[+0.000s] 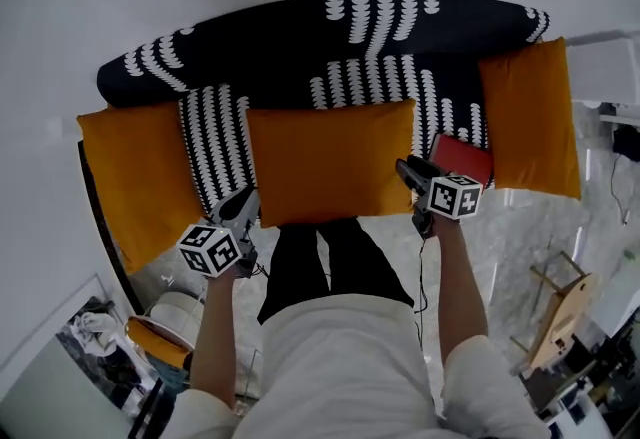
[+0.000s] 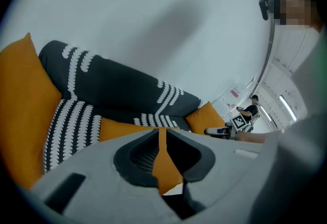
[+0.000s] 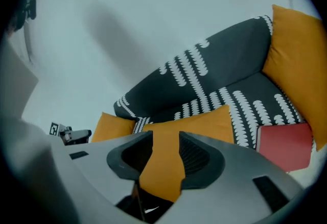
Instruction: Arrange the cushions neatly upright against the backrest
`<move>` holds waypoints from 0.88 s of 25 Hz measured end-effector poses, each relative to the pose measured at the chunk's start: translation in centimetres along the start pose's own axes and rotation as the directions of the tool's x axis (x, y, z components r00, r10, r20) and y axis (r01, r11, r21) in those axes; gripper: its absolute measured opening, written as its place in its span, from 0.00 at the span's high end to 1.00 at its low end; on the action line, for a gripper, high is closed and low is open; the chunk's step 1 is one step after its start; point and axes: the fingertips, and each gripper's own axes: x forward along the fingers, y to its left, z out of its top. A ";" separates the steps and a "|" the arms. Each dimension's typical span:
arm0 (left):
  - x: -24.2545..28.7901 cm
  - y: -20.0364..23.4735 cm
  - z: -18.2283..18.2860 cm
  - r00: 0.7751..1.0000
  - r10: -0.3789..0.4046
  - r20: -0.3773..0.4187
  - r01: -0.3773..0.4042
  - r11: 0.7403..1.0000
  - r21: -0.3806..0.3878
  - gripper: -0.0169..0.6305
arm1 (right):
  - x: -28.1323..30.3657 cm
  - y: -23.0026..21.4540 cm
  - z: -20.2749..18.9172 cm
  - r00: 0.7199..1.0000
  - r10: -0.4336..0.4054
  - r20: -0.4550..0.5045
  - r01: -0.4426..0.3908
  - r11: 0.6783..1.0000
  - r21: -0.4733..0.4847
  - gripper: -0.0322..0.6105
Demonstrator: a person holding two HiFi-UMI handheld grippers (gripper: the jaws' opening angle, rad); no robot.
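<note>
My left claw (image 1: 244, 206), jaws almost together, is at the near-left corner of the middle orange cushion (image 1: 330, 162). My right claw (image 1: 408, 170), jaws partly apart with orange cloth between them, is at its right edge. The cushion lies on the seat of the black-and-white sofa (image 1: 300, 47).

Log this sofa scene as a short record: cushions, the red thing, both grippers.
sofa: black, white pattern
left cushion: orange, at the left end
middle cushion: orange, flat on the seat
right cushion: orange, at the right end
red item: on the seat, right of middle cushion
left gripper: shut, at middle cushion's front left corner
right gripper: open, at its front right corner
</note>
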 end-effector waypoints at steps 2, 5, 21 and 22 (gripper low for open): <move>2.3 2.4 -1.3 0.999 0.002 -0.040 -0.004 0.999 -0.054 0.85 | 0.4 -2.7 -0.3 0.998 -0.069 0.014 0.068 0.996 0.050 0.73; 5.8 6.3 -2.5 0.997 0.032 -0.070 -0.040 0.993 -0.113 0.76 | 2.1 -6.8 -0.6 0.990 -0.139 -0.007 0.139 0.986 0.089 0.66; 18.1 22.0 -5.3 0.979 0.147 -0.143 -0.185 0.934 -0.307 0.22 | 11.2 -18.4 0.6 0.965 -0.262 0.013 0.249 0.929 0.273 0.47; 18.6 22.5 -5.3 0.979 0.145 -0.141 -0.184 0.927 -0.326 0.21 | 11.7 -18.8 0.6 0.964 -0.266 0.010 0.253 0.928 0.274 0.46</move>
